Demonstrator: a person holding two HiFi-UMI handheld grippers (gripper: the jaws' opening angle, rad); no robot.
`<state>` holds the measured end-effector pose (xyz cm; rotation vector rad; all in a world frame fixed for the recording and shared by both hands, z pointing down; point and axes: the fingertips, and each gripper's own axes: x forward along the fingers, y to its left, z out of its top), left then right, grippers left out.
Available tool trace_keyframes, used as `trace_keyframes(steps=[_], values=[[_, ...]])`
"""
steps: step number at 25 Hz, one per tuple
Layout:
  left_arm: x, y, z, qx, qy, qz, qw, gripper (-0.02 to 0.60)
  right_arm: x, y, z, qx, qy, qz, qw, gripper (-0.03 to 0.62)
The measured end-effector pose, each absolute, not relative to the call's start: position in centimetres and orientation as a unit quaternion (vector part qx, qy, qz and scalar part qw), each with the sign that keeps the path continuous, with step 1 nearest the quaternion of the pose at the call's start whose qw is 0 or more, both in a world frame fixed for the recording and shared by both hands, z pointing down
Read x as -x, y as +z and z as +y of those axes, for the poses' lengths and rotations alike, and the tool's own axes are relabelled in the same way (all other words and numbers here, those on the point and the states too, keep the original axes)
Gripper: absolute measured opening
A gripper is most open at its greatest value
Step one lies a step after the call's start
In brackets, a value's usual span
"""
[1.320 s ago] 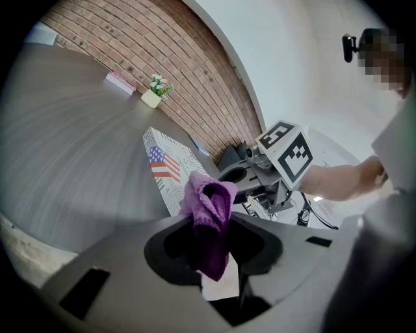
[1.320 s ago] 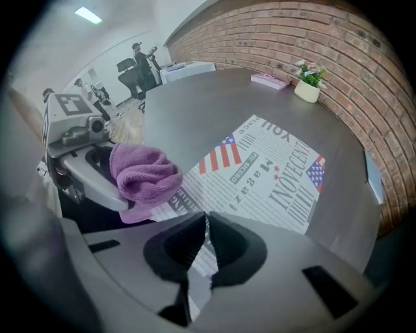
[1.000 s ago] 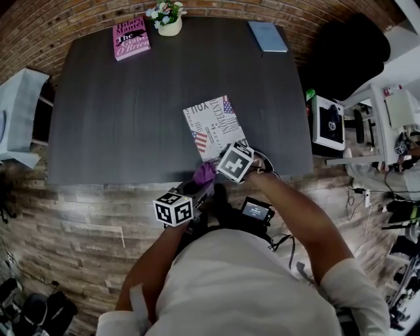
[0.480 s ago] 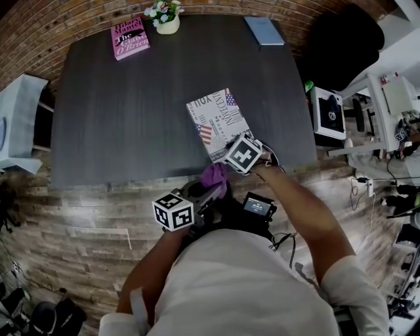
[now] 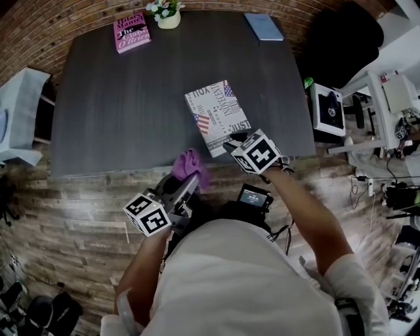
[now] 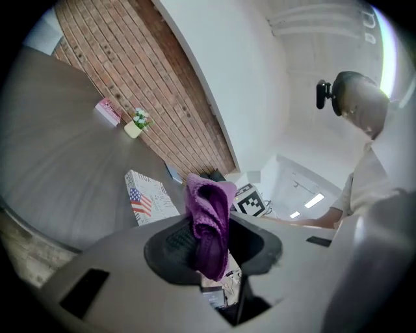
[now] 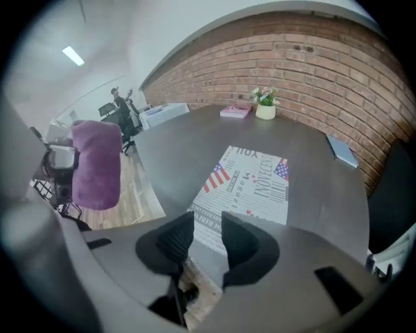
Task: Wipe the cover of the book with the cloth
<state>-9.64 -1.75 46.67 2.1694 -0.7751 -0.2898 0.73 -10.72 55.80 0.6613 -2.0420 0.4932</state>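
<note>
The book (image 5: 216, 117), its cover printed with newsprint and flags, lies flat near the table's front edge; it also shows as the book (image 7: 250, 182) and the book (image 6: 148, 198). My left gripper (image 5: 187, 178) is shut on a bunched purple cloth (image 5: 190, 164), held in the air just off the front edge, left of the book. In the left gripper view the cloth (image 6: 208, 208) fills my left gripper (image 6: 211, 244). My right gripper (image 5: 231, 141) hovers over the book's near corner. Its jaws have just been opening, and my right gripper (image 7: 207, 237) has nothing between them.
On the dark table (image 5: 118, 111), a pink book (image 5: 131, 33) and a small flower pot (image 5: 164, 13) stand at the far edge, with a blue notebook (image 5: 266, 26) at the far right. A white stool (image 5: 16, 118) sits left and desk equipment (image 5: 328, 121) right.
My left gripper has risen with the cloth and swung left, up to the table's edge. My right gripper has lifted slightly off the book's near corner and its jaws have parted.
</note>
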Motion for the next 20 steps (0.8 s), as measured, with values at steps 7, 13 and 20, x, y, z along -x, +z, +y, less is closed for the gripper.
trace_keyframes(steps=[7,13,20], values=[[8.4,42.4,0.6,-0.854,-0.151,-0.345,0.36,0.107,-3.6,49.9,-8.0,-0.29,0.194,-0.867,0.357,0.14],[5.7,40.0,4.6,-0.834,-0.187,-0.39,0.343,0.107,-7.9,46.1,-2.9,-0.282,0.227,-0.896,0.256,0.137],[2.3,36.2,10.7,-0.813,-0.228,-0.439,0.306,0.107,-12.8,41.9,3.9,-0.241,0.23,-0.925,0.181,0.103]])
